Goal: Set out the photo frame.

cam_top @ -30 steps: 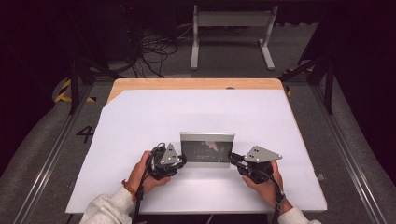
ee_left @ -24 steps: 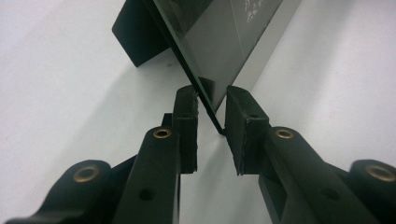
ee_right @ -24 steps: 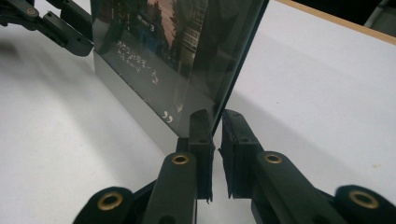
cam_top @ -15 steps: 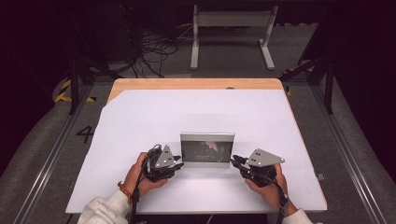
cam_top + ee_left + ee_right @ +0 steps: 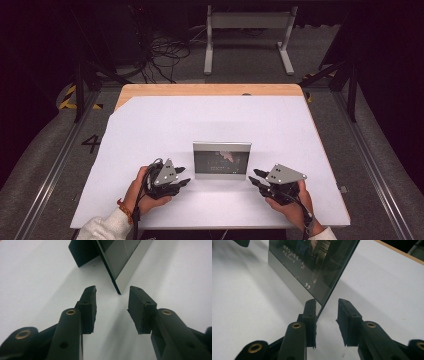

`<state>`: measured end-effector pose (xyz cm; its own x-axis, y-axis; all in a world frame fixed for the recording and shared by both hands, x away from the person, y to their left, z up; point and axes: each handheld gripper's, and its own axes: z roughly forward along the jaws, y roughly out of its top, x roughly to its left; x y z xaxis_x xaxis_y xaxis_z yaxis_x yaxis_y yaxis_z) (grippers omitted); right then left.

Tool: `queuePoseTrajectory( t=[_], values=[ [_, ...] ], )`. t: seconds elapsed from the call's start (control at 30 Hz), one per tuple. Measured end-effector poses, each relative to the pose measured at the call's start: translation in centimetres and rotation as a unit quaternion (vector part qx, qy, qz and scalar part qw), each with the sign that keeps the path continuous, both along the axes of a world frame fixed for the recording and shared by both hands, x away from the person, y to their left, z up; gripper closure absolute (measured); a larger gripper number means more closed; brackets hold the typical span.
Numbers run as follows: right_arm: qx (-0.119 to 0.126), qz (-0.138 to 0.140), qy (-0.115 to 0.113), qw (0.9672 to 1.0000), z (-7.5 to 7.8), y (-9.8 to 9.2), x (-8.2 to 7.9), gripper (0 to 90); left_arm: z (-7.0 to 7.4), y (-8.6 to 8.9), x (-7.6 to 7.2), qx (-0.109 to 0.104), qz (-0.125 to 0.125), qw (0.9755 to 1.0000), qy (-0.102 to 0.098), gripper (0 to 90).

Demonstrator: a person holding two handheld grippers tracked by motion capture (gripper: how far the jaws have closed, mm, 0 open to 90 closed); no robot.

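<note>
Two hand-held grippers, left and right, stand released, jaws just opened, at 9 and 3 o'clock of the picture frame. Its pale writing is too blurred to read.

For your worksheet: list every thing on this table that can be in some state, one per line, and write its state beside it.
Picture frame: standing upright on the white table, propped by a back stand, apart from both claws.
Left claw: open, jaws have just been opening, nothing between them, frame's corner just ahead.
Right claw: open, jaws have just been opening, beside the frame's edge, not pressing on it.
</note>
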<state>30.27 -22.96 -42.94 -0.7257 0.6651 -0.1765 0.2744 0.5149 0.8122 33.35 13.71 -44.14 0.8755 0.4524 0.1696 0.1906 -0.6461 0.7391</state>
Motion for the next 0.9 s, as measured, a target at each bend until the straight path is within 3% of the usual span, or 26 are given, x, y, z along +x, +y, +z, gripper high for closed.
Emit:
queuePoseTrajectory(
  t=[0.47,0.57,0.9],
  values=[
    [-0.003,-0.008,-0.002,1.0,-0.6,-0.8,-0.3,45.8,-0.5,2.0,-0.6,-0.006,-0.003,1.0,0.0,41.0],
    [-0.009,-0.01,-0.002,0.9999,-0.8,-0.9,-0.4,41.9,-0.6,2.4,-0.7,-0.012,0.006,0.9999,0.001,36.0],
    [-0.011,-0.015,0.001,0.9998,-1.3,-1.7,-0.5,32.3,-1.2,3.3,-1.1,-0.005,0.032,0.9995,0.004,21.8]
  ],
)
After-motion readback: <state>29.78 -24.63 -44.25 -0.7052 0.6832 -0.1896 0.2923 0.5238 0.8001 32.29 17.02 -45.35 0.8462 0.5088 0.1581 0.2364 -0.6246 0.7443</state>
